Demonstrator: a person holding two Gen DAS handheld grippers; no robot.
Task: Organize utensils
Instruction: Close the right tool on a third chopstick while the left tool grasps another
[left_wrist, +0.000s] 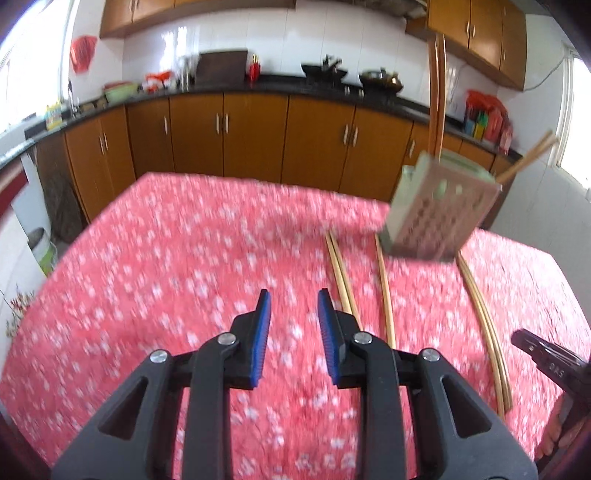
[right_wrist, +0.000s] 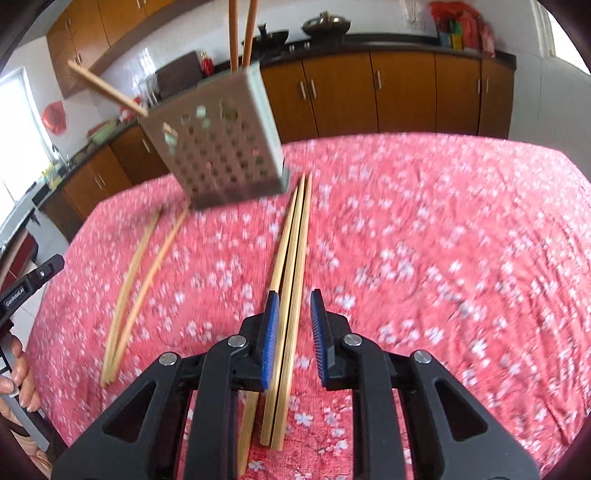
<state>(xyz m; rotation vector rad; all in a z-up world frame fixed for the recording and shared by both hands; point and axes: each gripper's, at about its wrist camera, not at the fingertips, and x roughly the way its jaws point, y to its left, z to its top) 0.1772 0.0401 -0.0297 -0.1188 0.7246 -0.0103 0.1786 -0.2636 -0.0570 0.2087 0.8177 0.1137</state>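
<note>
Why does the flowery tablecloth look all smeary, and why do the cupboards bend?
Left wrist view: the tablecloth and utensil holder are smeared by motion blur, while the left gripper stays sharp. Right wrist view: same blur on the chopsticks; the fisheye lens curves the cupboards, and the window glares white.

My utensil holder (right_wrist: 218, 147) is a pale square box with a perforated side, standing at the far side of the table, with chopsticks (right_wrist: 242, 33) sticking up out of it. More bamboo chopsticks lie flat nearer me: one bundle (right_wrist: 290, 266) right of the holder, another pair (right_wrist: 136, 280) to its left.
</note>
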